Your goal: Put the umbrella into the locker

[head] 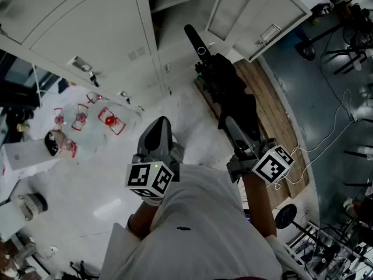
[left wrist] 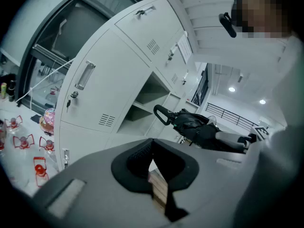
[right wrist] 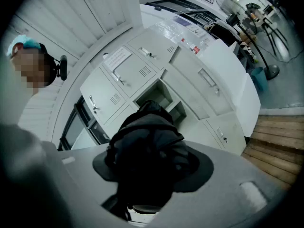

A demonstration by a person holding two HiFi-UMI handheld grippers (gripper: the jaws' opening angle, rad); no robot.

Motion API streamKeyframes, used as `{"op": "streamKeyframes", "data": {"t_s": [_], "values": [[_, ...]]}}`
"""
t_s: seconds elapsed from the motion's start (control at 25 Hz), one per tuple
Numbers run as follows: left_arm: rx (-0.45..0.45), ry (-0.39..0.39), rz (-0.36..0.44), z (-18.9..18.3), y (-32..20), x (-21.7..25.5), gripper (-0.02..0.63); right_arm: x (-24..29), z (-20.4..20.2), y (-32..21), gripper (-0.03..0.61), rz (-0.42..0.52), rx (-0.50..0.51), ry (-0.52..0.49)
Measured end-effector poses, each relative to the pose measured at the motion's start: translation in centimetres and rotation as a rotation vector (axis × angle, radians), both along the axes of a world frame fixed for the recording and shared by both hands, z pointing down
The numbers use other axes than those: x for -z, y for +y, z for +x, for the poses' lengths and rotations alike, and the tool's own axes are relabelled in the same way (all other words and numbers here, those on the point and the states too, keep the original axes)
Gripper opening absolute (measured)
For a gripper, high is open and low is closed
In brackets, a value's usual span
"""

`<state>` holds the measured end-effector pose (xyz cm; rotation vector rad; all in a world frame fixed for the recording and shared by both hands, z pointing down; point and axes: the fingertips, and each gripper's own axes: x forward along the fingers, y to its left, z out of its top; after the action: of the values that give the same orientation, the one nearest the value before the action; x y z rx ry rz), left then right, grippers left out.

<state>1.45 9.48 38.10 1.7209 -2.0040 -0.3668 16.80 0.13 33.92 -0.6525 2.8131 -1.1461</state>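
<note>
1. Right gripper (right wrist: 149,175): jaws clamped on the umbrella (right wrist: 147,141), with black fabric bunched up and filling the whole gap.
2. Left gripper (left wrist: 154,167): jaws drawn together with nothing between them. It hangs idle beside the right one.
3. The umbrella (head: 230,89) is off the floor and held by its rear end. It reaches forward, and its handle (head: 195,39) leads towards the locker (head: 105,28). It is not inside yet.
4. Risk one: the grip sits far back on soft fabric. That leaves a long, front-heavy load, so the nose could droop or the cloth could slide through the pads.
5. Risk two: a drooping handle may knock the shelf edge or the frame instead of clearing the opening. A push then would fold the umbrella against the locker.
6. Risk three: the open door (head: 256,10) stands just right of the path. A swing that way could clip it.
7. Only the head view gives the full length of the umbrella, plus the door and the wooden platform (head: 280,115) below.
8. The left gripper view alone gives the side profile. The handle (left wrist: 161,114) is near the open compartment (left wrist: 147,91), about level with its shelf.
9. The right gripper view looks straight along the umbrella to the opening (right wrist: 159,96) beyond, but the fabric hides the handle.
</note>
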Motion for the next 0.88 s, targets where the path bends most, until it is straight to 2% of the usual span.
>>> {"op": "streamKeyframes", "data": {"t_s": [0.2,0.32,0.48,0.6,0.76,0.88], "values": [[-0.080,-0.028,-0.033,9.6,2.6,-0.9,0.002,-1.7,8.2,7.1,0.245,-0.031,-0.030,-0.035],[-0.058,-0.027,-0.038,14.2,5.6,-1.0,0.005,-2.9,12.3,10.3,0.245,-0.036,-0.018,-0.024],[-0.039,0.001,-0.056,19.2,10.2,-1.6,0.005,-4.3,15.7,14.4,0.245,-0.068,0.018,-0.021],[-0.025,0.007,-0.079,21.1,13.7,-2.2,0.005,-4.4,16.5,17.1,0.247,-0.084,0.053,-0.039],[0.028,-0.014,-0.078,20.7,17.6,-2.1,0.005,-3.6,16.7,19.6,0.247,-0.050,0.089,-0.041],[0.024,-0.013,-0.075,20.4,19.9,-2.2,0.005,-3.0,17.1,21.5,0.247,-0.030,0.076,-0.056]]}}
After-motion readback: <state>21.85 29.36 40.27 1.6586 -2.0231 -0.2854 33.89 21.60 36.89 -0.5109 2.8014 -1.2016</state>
